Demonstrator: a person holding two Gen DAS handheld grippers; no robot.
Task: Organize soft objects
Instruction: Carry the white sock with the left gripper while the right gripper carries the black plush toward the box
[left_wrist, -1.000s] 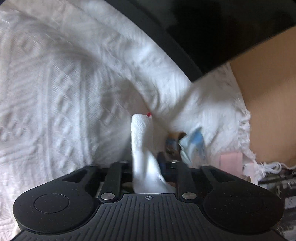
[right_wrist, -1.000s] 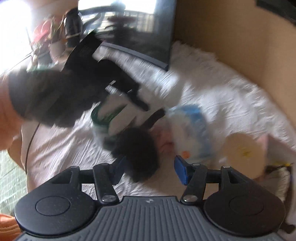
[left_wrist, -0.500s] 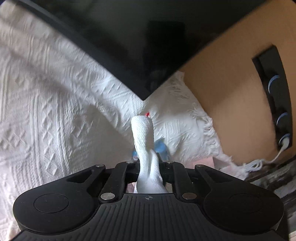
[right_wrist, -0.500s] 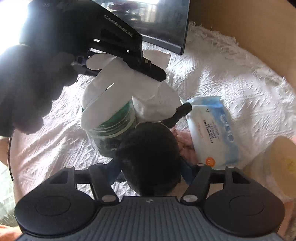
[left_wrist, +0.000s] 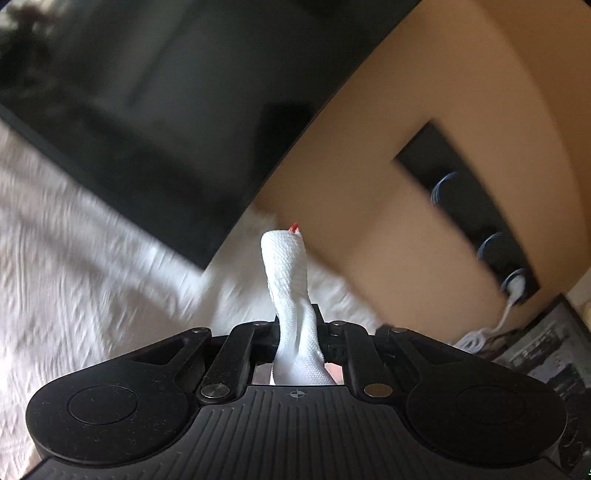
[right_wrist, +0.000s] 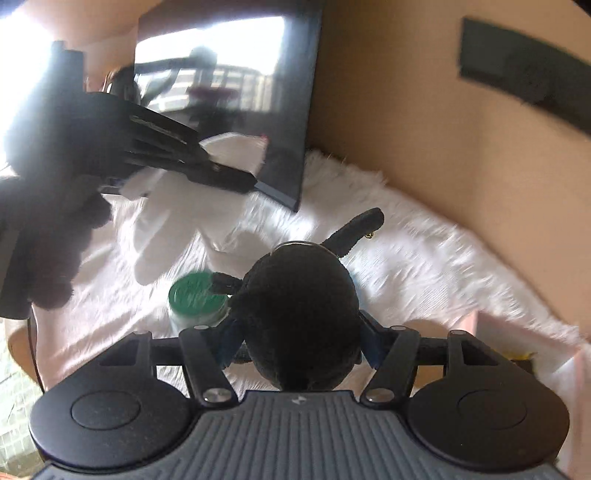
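The left gripper (left_wrist: 297, 332) is clenched tight on a white sock (left_wrist: 286, 273), jaws just finishing their squeeze, the sock's red-tipped end poking up past them. Over on the other side, the right gripper (right_wrist: 299, 339) is clamped around a black plush toy (right_wrist: 301, 310), blue pads pressed into both its flanks, a thin black limb sticking out beyond. Just past the plush, a green-lidded jar (right_wrist: 195, 295) stands on the white textured bedspread (right_wrist: 424, 258). From the right camera the sock dangles in the air below the other gripper, above the jar. Farther back, a dark screen (right_wrist: 229, 85) leans against the tan wall (right_wrist: 424, 129), a black power strip (left_wrist: 476, 218) mounted there.
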